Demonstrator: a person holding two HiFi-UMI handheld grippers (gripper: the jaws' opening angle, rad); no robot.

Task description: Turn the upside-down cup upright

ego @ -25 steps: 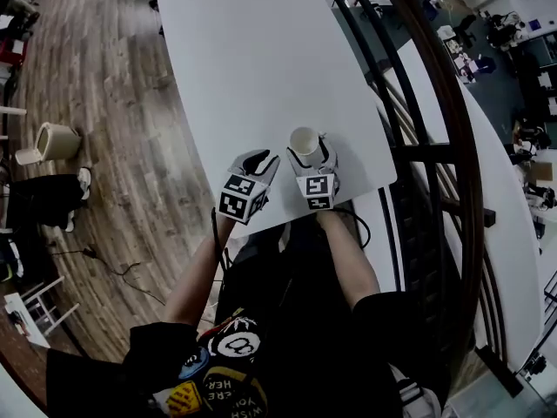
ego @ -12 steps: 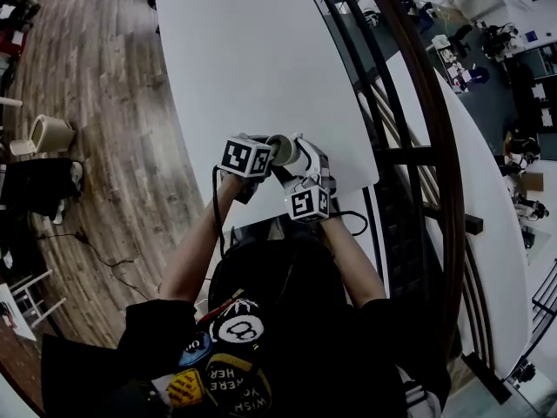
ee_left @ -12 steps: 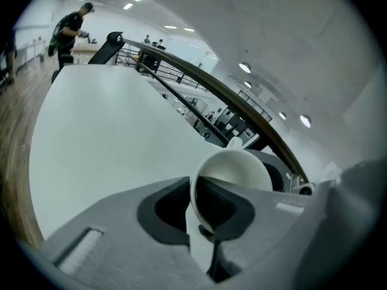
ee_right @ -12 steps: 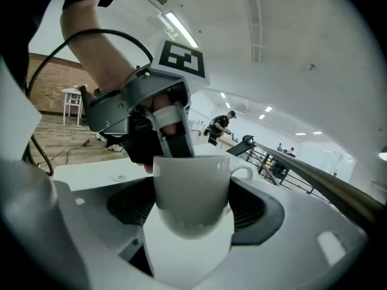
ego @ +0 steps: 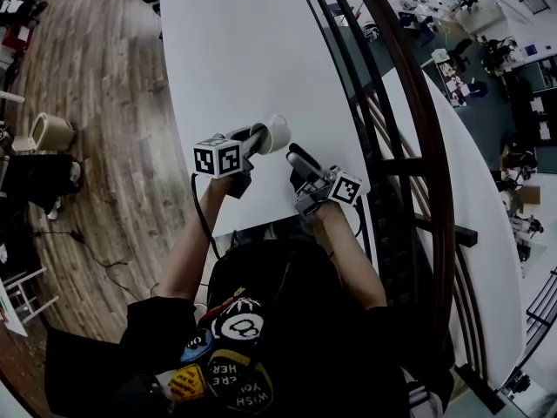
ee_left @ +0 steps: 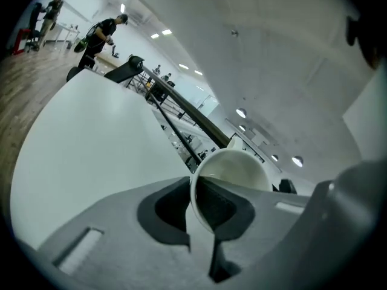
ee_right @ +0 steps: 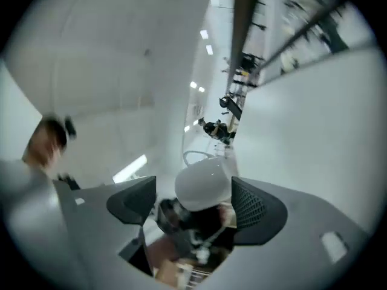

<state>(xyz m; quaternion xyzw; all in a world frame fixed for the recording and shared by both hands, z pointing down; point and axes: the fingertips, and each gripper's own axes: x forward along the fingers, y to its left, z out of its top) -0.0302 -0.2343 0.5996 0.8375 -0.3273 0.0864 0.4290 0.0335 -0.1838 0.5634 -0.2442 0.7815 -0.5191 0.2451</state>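
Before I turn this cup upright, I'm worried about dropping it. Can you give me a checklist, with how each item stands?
1. Grip: the left gripper has just closed its jaws on the cup, pinching its wall with one jaw inside and one outside: ok.
2. Right gripper open and not touching the cup: ok.
3. Cup upright: not ok. It lies sideways, mouth toward the left gripper.
4. Handle free of both grippers: ok.
5. Bare table around the cup for setting it down: ok.
6. Cup lifted clear of the table: cannot tell.
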